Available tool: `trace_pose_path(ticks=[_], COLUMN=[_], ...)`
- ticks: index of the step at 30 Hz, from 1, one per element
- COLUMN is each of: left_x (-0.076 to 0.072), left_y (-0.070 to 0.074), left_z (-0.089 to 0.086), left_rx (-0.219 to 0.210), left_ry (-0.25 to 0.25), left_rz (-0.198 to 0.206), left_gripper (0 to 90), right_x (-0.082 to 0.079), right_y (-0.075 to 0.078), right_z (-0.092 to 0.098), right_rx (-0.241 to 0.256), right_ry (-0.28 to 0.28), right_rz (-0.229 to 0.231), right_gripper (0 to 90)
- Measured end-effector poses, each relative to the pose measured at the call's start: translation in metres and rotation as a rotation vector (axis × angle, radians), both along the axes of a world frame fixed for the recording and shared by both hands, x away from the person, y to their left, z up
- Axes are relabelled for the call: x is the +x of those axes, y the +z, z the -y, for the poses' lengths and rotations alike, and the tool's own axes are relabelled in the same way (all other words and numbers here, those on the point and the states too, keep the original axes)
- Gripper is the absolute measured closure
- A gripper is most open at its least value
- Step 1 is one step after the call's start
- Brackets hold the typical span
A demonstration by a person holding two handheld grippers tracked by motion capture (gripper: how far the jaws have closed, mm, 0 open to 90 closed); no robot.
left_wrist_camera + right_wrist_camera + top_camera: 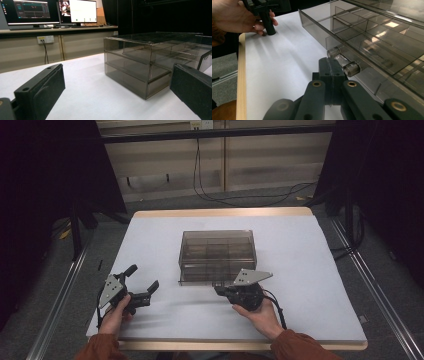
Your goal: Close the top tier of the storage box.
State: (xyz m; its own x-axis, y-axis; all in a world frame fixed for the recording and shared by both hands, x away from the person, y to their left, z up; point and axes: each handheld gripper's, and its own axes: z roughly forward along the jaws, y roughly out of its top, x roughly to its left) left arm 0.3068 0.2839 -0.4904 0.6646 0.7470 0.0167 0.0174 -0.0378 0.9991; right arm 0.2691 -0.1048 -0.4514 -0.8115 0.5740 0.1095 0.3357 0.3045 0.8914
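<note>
Smoky clear drawer box (217, 256) sits mid tabletop (310, 270). Right gripper (220, 290) at its front edge, fingers pressed together, tips just beside the bottom drawer's clear handle (343, 62). Left gripper (144, 280) rests well apart to the left, fingers spread wide, holding nothing.

A smoky clear drawer box (217, 256) sits just ahead of the right gripper (218, 290), whose tips meet its front edge. The left gripper (142, 277), jaws spread, rests well apart from it.
</note>
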Motion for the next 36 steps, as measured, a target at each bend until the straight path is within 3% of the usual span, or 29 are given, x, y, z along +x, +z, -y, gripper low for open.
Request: trace_pose_path(ticks=[36], left_x=[-0.0001], left_y=[0.0000], left_z=[0.0000], left_rx=[0.000], left_ry=[-0.001], left_rz=[-0.001], left_gripper=[0.0], right_x=[0.0073], right_y=[-0.0002], right_z=[0.0018], right_rx=[0.005], right_ry=[-0.019], right_rz=[0.000], right_gripper=[90.0])
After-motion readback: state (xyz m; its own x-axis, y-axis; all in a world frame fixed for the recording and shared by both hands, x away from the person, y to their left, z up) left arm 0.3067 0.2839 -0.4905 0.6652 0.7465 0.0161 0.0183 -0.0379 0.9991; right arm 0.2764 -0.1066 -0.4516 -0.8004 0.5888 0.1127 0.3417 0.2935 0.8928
